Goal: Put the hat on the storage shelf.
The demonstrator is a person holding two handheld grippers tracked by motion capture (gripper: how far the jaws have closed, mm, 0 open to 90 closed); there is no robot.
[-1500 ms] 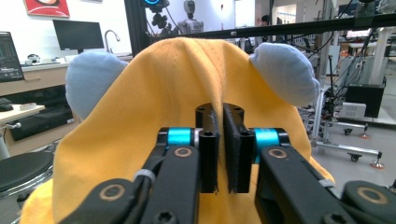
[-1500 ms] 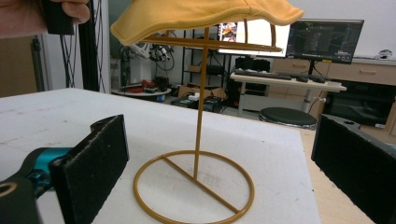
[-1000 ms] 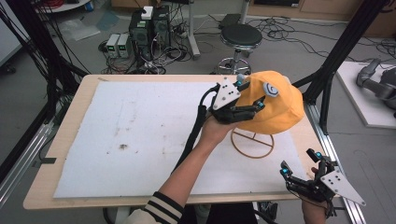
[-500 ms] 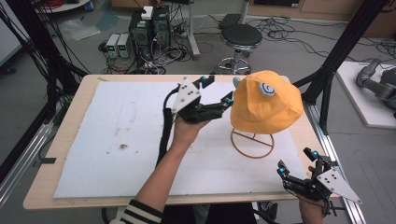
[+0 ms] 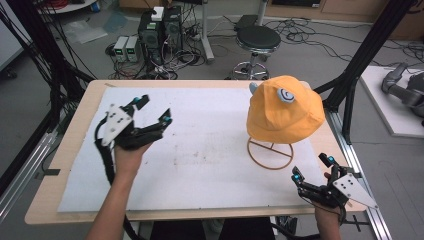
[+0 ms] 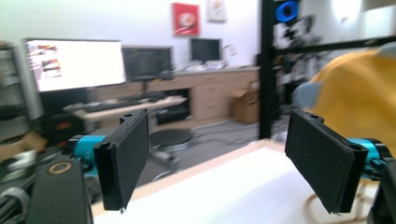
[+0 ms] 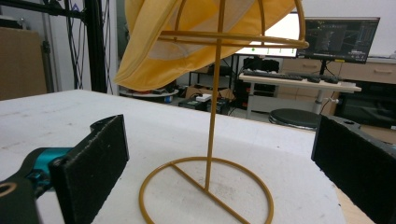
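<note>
An orange bucket hat (image 5: 283, 111) with an eye patch sits on a gold wire stand (image 5: 270, 152) at the table's right. My left gripper (image 5: 154, 110) hovers open over the left half of the white mat, well apart from the hat, nothing between its jaws. The left gripper view has the hat (image 6: 359, 93) at its right edge past the open gripper (image 6: 226, 163). My right gripper (image 5: 313, 168) rests open near the front right corner, just short of the stand's ring. In the right gripper view the stand (image 7: 212, 140) and the hat's brim (image 7: 154, 56) rise between the spread jaws.
A white mat (image 5: 200, 150) covers most of the wooden table (image 5: 75, 130). Black frame posts (image 5: 360, 65) stand beside the hat at the right. A stool (image 5: 257, 40) and computer boxes (image 5: 157, 30) sit on the floor behind the table.
My left gripper let go of the hat and drew back leftward across the mat. The hat now hangs on the stand by itself. The right gripper barely shifted.
</note>
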